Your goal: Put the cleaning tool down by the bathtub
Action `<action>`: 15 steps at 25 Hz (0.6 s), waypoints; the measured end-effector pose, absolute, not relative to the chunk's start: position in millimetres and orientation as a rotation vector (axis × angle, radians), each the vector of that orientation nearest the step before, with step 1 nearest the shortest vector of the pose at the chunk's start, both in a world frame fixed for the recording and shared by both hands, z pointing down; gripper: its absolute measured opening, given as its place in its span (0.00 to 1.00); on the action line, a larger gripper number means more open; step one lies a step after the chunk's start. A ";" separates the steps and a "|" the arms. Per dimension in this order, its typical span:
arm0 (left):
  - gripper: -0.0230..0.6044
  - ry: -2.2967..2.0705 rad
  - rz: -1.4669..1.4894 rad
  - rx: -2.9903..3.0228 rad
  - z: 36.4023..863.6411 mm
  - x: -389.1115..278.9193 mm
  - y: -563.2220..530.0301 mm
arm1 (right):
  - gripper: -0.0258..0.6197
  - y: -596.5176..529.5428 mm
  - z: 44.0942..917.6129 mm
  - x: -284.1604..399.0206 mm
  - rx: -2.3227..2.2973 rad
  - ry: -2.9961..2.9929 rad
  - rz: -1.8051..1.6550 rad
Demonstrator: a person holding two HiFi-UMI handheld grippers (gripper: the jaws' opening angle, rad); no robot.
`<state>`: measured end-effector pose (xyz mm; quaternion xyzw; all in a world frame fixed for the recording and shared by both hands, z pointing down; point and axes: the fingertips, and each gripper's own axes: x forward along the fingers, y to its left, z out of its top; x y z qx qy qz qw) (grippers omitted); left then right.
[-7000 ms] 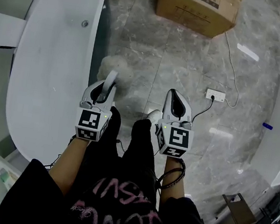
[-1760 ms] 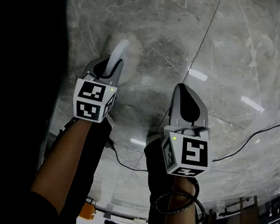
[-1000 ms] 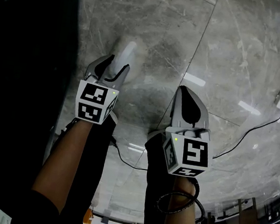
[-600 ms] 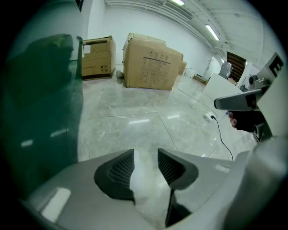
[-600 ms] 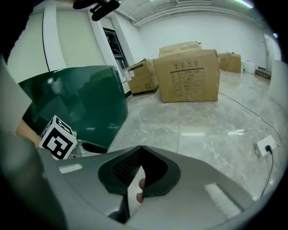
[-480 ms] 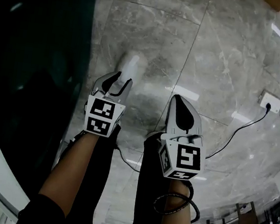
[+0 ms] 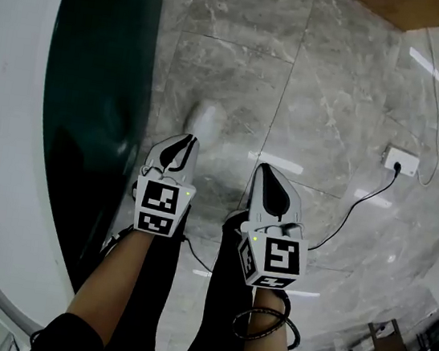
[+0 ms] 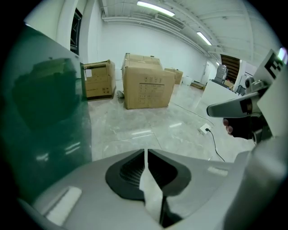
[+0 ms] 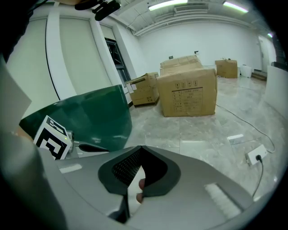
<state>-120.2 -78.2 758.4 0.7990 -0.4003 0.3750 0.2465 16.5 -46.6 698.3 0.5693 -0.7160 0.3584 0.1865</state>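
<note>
The bathtub point(image 7: 8, 149) curves down the left of the head view, with a white rim and a dark green outer wall point(image 7: 96, 72). My left gripper point(image 7: 185, 140) hangs over the grey floor just right of that wall, shut on the cleaning tool point(image 7: 207, 116), whose white handle pokes out past the tips. In the left gripper view the handle point(image 8: 150, 193) shows as a white strip pinched between the shut jaws of my left gripper point(image 8: 146, 152). My right gripper point(image 7: 265, 171) is beside it, shut, with nothing in it. The right gripper view shows its tips point(image 9: 140, 148) together and the tub wall point(image 9: 90, 117) beyond.
A white power strip point(image 7: 400, 162) with a trailing cable lies on the marble floor to the right. Cardboard boxes point(image 8: 146, 87) point(image 9: 188, 92) stand farther off, one at the top edge point(image 7: 413, 7). The person's legs in black trousers are directly below the grippers.
The head view has swung left, bringing the tub's white rim and green wall into the frame. Both grippers sit lower and closer together. The left one still grips the white handle.
</note>
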 end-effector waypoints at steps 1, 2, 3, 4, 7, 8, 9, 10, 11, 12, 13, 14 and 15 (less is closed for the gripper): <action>0.07 -1.099 1.017 2.191 748.6 -119.6 -80.6 | 0.08 -48.5 689.6 15.8 1.610 -2.023 1.007; 0.06 -1.104 1.014 2.203 738.9 -118.8 -82.8 | 0.08 -50.4 680.6 15.5 1.616 -2.031 1.004; 0.05 -1.107 1.013 2.215 729.2 -117.9 -84.8 | 0.08 -52.4 671.6 15.6 1.623 -2.037 1.001; 0.05 -1.109 1.011 2.226 719.6 -116.9 -86.6 | 0.08 -54.4 662.5 15.8 1.629 -2.043 0.998; 0.04 -1.119 0.997 2.252 689.7 -114.3 -91.9 | 0.08 -60.3 635.9 15.7 1.640 -2.062 0.984; 0.04 -1.122 0.991 2.262 679.4 -113.5 -93.6 | 0.08 -62.4 626.9 15.3 1.642 -2.070 0.976; 0.04 -1.125 0.986 2.272 669.1 -112.9 -95.1 | 0.08 -64.4 617.6 14.9 1.644 -2.077 0.967; 0.04 -1.128 0.981 2.280 658.6 -112.5 -96.5 | 0.08 -66.5 608.0 14.7 1.648 -2.084 0.962; 0.04 -1.132 0.979 2.287 647.4 -111.6 -97.9 | 0.08 -68.9 597.6 15.3 1.652 -2.091 0.960; 0.04 -1.137 0.979 2.292 635.1 -109.7 -99.7 | 0.08 -71.9 586.1 17.2 1.656 -2.099 0.960; 0.04 -1.143 0.980 2.297 621.6 -106.5 -102.2 | 0.08 -75.8 573.4 20.8 1.659 -2.108 0.961; 0.04 -1.149 0.981 2.301 607.3 -102.4 -105.5 | 0.08 -80.3 559.9 25.5 1.664 -2.118 0.962; 0.04 -1.155 0.979 2.306 593.2 -98.2 -109.2 | 0.08 -85.1 546.4 30.1 1.670 -2.129 0.962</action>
